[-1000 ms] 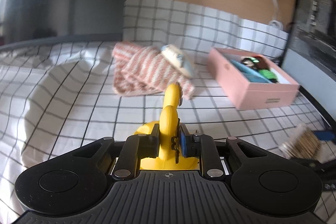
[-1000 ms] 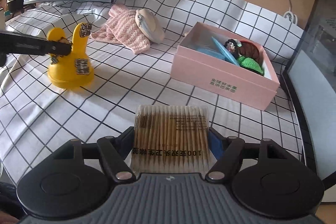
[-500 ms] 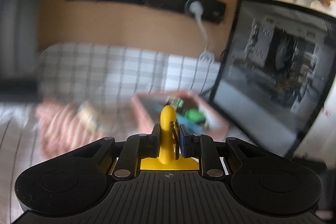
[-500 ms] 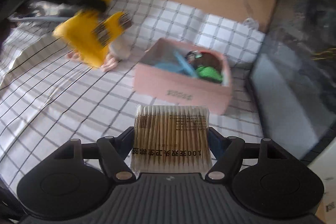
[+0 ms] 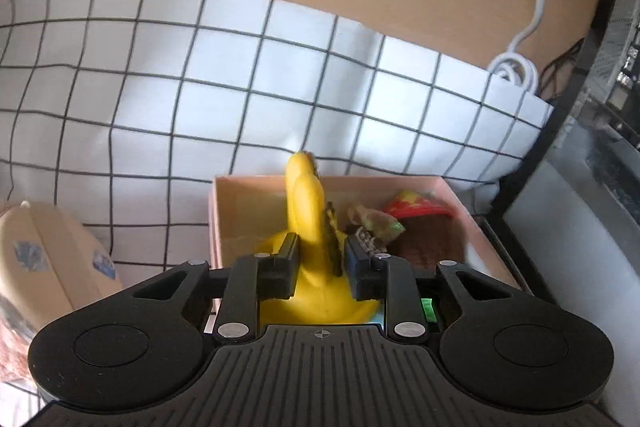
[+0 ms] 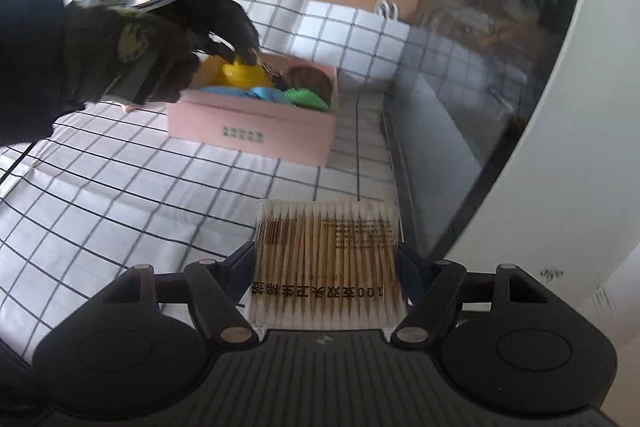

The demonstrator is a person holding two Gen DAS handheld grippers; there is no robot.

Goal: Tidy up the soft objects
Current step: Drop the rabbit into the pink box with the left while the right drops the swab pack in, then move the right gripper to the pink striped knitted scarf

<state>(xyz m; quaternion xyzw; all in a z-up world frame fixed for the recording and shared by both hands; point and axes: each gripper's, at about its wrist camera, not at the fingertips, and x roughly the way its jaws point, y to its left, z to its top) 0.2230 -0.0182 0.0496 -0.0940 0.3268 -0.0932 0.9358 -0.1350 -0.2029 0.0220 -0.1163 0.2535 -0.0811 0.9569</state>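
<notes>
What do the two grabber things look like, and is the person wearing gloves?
Each gripper is matte black plastic: a ribbed grey-black body, two round discs at the sides, silver screws on angled finger arms. The left gripper has one blue finger pad, and a crosshair mark. The right gripper looks the same. The hand holding the left one wears a dark glove with a pale emblem and dark sleeve.

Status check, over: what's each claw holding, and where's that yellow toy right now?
Left gripper shut on yellow toy, over the pink box. Right gripper shut on cotton swab pack, hanging short of box. Nothing blocking.
</notes>
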